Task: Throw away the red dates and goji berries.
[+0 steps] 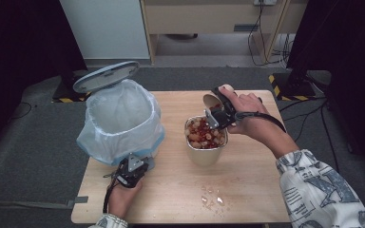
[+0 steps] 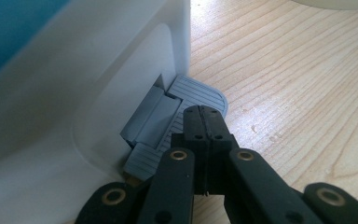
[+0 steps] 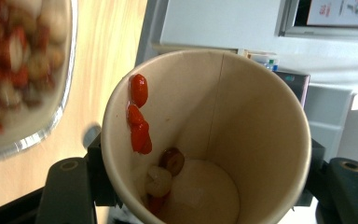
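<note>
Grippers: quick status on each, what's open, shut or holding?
Left gripper: shut, empty, tips on the bin pedal.
Right gripper: shut on the paper cup.

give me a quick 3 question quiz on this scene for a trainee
1. True or false: the left gripper has its shut jaws on the grey pedal of the bin.
2. What does the right gripper hold? A) a spoon B) a paper cup C) the bin lid
3. Where does the cup's mouth point?

Key
1. True; the lid stands open.
2. B; the paper cup is held tipped, a few red and pale pieces clinging inside.
3. Toward the metal container of red and pale pieces.
</note>
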Available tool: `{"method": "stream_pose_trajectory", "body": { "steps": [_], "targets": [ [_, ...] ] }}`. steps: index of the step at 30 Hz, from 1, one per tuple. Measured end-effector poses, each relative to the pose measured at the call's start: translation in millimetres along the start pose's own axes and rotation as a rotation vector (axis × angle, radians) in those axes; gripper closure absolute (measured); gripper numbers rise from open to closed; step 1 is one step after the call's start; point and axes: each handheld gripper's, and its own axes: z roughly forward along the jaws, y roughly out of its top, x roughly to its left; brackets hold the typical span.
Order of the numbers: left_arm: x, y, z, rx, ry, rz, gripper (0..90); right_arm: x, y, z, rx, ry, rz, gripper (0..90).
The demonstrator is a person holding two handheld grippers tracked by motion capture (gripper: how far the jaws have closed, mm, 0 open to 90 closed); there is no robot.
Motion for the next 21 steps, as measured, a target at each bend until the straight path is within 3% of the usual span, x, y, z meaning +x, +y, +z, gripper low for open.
{"method": "stream_pose_trajectory", "body": {
  "steps": [4,11,12,13,16,21],
  "targets": [
    [-0.2,0.0,0.1,-0.001,0.001,-0.001,89.6,-5.7,-2.0,-1.4,-0.029,0.003,0.084,32.5],
    [0.0,-0.1,0.0,0.000,0.001,0.001,89.7,-14.9,-8.0,-5.2,-0.110,0.046,0.288,32.5],
    [0.0,-0.1,0.0,0.000,0.001,0.001,89.7,-14.9,-8.0,-5.2,-0.110,0.046,0.288,32.5],
    [0.0,-0.1,0.0,0.000,0.000,0.000,89.7,-16.0,-9.5,-5.3,-0.123,0.055,0.327,32.5],
    [0.0,-0.1,0.1,-0.002,0.000,-0.002,89.7,-16.8,-11.8,-4.9,-0.127,0.062,0.355,32.4],
    [-0.1,-0.1,0.1,-0.002,0.000,-0.001,89.7,-16.1,-14.1,-4.4,-0.125,0.064,0.361,32.4]
  ]
}}
